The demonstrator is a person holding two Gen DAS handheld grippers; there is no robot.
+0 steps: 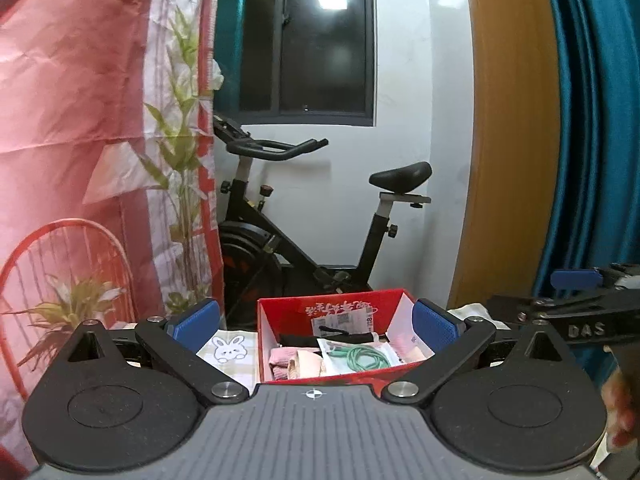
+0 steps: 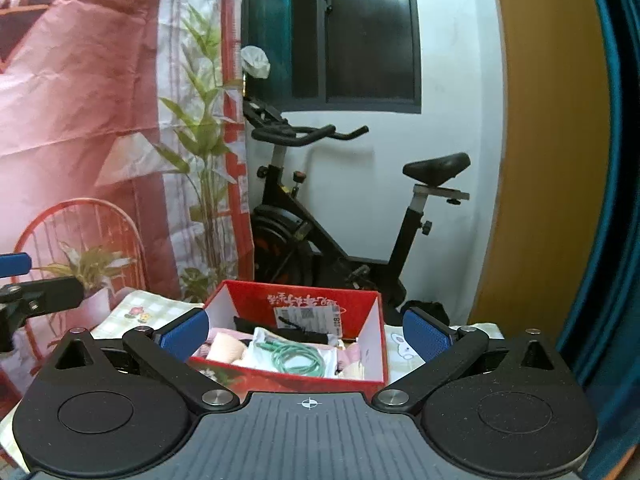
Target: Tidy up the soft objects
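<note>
box top open | red box [image 2: 288,378] walls ring contents | exercise bike [image 2: 340,216] behind

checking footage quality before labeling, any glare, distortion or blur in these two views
Left wrist view: ceiling-light reflections glare in the dark window; fisheye bows the orange door frame; red box contents sharp. Right wrist view: same window glare at the top edge, stronger bending of the door frame, edges soft.
</note>
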